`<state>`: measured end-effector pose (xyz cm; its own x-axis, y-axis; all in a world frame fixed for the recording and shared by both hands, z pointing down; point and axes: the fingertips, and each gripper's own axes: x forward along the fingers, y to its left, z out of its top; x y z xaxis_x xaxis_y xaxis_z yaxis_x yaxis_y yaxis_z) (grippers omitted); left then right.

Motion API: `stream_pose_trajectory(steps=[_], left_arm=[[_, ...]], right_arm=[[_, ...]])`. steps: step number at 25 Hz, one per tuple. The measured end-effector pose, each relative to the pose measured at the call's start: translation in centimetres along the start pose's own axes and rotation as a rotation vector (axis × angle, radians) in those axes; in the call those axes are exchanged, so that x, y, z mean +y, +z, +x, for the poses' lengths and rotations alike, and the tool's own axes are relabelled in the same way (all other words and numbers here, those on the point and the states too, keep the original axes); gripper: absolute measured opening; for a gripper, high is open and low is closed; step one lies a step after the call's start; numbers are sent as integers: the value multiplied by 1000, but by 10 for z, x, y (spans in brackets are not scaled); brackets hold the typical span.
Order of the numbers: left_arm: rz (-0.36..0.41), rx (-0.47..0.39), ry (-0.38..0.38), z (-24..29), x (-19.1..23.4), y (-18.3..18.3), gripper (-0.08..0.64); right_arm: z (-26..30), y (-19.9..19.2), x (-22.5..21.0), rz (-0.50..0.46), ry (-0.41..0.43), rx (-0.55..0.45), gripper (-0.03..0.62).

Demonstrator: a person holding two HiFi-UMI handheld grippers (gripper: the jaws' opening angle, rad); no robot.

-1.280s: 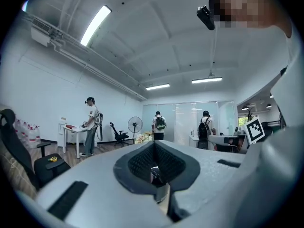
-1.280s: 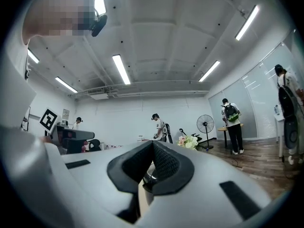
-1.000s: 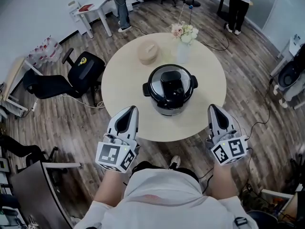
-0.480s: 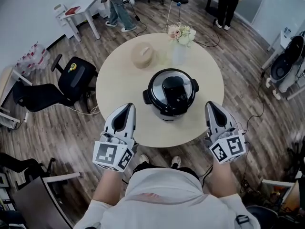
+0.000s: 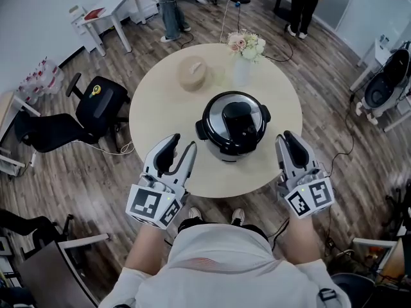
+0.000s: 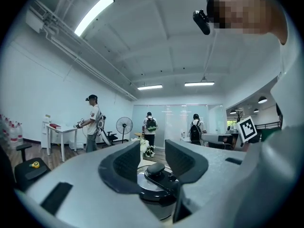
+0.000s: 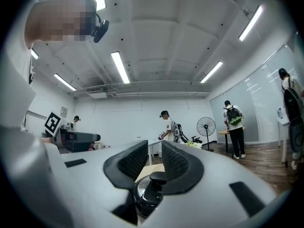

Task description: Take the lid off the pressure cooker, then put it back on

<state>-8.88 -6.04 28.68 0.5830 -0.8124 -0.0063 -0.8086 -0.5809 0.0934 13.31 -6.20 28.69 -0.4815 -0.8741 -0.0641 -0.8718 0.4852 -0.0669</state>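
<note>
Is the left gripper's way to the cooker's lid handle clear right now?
Probably yes: the left gripper, jaws just opened with nothing between them, faces the lid handle across bare table; nothing stands between.

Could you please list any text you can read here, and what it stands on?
No readable text.
Left gripper and right gripper, jaws just opening, empty: cube markers are patterns, no letters.
Yellow emblem on black chair: too small to read.
Pressure cooker lid: no print visible.
</note>
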Motion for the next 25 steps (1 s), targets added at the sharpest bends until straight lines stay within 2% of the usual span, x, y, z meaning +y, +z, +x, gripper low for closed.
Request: stream_pose_trajectory(steps=[2,4,5,10,14,18,25], left_arm=[[18,5,-2,-1,-2,-1,196],[18,6,-5,-2,-3,-1,259],[14,5,-6,-2,-4,-1,269],[5,8,-9,-1,-4,-2,314],[5,21,-34,-1,-9,-5,327],[-28,32,-58,0,-8,-8,336],[-28,28,-57,2,-9,-8,373]], right_arm=[[1,0,5,-3,26,5,124],[2,0,10,-16,51,14,222],[3,0,11,-22,58,19,259],[4,-2,9,-33,68,38,350],[3,-8,12,-39,107,78,364],[11,-10,19,-92,155,122,364],[18,1,16,-75,144,88,407]])
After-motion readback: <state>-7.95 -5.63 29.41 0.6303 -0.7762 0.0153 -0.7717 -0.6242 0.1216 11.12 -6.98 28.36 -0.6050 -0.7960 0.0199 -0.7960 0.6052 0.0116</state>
